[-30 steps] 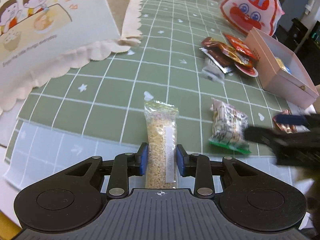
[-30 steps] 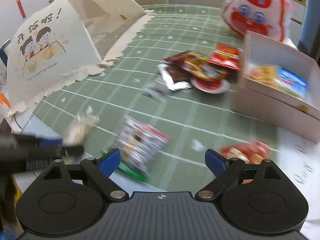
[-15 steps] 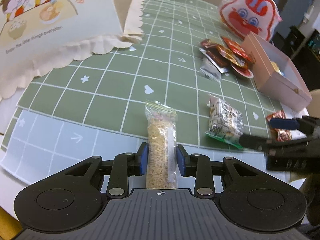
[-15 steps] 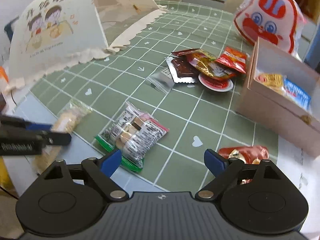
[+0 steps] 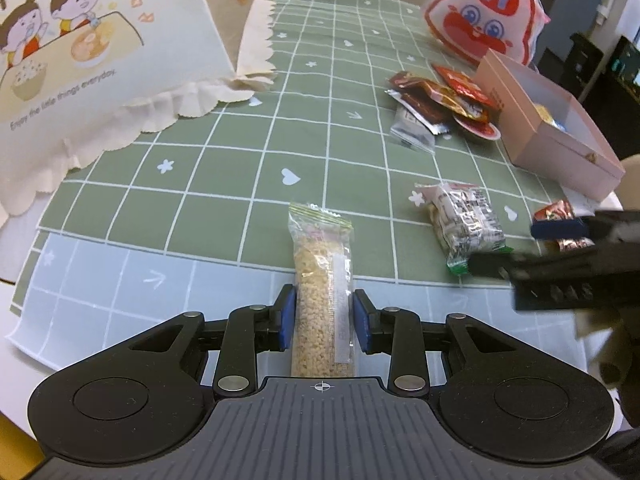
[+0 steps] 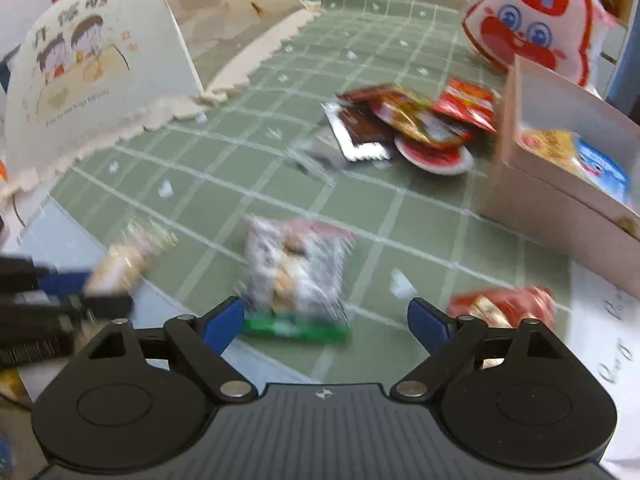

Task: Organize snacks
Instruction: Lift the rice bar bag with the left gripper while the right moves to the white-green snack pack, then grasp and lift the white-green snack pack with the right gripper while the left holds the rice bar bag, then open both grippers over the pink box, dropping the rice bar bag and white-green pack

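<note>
A clear bag of pale grain snack (image 5: pixel 322 288) points away from me, its near end between the blue pads of my left gripper (image 5: pixel 324 319), which is shut on it. The same bag (image 6: pixel 120 256) shows blurred at the left of the right wrist view, beside the left gripper (image 6: pixel 76 294). My right gripper (image 6: pixel 326 322) stands wide open just short of a silver packet with a green edge (image 6: pixel 296 268), touching nothing. In the left wrist view this packet (image 5: pixel 464 220) lies by the right gripper (image 5: pixel 528 246). A red packet (image 6: pixel 504 304) lies beside the right finger.
A pink open box (image 6: pixel 552 208) with snacks inside stands at the right. A pile of red and brown packets (image 6: pixel 412 120) lies mid-table on the green checked cloth (image 5: pixel 240 152). Behind are a rabbit-face bag (image 5: pixel 484 20) and a cream mesh food cover (image 5: pixel 100 60) at the left.
The green-edged packet now sits more centred ahead of the right fingers, and the right view is blurred. The left gripper keeps its hold on the grain bag.
</note>
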A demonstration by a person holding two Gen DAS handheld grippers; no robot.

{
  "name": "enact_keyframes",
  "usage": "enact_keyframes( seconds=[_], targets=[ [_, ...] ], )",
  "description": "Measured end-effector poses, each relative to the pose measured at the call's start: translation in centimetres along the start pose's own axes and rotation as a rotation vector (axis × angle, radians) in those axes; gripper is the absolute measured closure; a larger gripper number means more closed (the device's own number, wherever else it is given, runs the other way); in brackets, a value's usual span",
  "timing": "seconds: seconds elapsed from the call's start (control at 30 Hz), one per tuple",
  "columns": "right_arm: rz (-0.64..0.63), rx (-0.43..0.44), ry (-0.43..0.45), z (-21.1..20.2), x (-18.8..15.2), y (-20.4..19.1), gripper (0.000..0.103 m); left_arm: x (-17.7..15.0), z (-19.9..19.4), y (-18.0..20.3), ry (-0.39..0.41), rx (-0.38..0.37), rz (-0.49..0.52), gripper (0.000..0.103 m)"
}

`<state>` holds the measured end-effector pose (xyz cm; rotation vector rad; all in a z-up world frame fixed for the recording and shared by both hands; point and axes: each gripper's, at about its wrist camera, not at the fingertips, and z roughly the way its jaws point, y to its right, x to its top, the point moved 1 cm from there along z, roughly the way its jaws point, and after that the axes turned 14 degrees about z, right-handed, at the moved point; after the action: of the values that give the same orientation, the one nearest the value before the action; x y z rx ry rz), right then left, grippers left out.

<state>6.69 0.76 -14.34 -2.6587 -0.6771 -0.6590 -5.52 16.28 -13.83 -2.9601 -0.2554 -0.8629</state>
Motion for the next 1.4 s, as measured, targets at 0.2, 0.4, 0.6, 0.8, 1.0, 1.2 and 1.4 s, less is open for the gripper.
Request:
enact_keyframes(
  seconds=[0.2,0.4,0.6,0.8,1.0,1.2,1.4],
  targets=[
    [-0.055,0.057,0.048,-1.1,0.1,-0.4,0.013,-0.1,-0.1,0.0,0.005,0.001,-0.009,0.068],
    [-0.022,0.055,0.036,1.1,1.5,-2.2,0.03,0.1,0.0,-0.1,-0.004,0.001,-0.019,0.068],
    [-0.077,0.067,-0.011,-0.7,0.9,-1.3,0.045,0.3,0.0,0.9,-0.02,0.039,0.021,0.07],
    [-0.043,0.048,0.038,-7.2,-0.2,4.6,0.045,1.0,-1.7,5.9,-0.038,-0.177,0.108,0.07],
    [0.039,-0.084,0.219,-15.7,1.4,12.2,0.045,9.5,-5.2,12.4,0.133,-0.399,0.202,0.07],
    [0.172,-0.159,0.445,-22.8,4.4,16.9,0.045,22.6,-6.4,16.5,0.378,-0.386,0.238,0.07],
    [0.269,-0.172,0.529,-25.6,6.3,19.3,0.045,31.5,1.7,19.6,0.266,-0.386,0.122,0.07]
  ],
)
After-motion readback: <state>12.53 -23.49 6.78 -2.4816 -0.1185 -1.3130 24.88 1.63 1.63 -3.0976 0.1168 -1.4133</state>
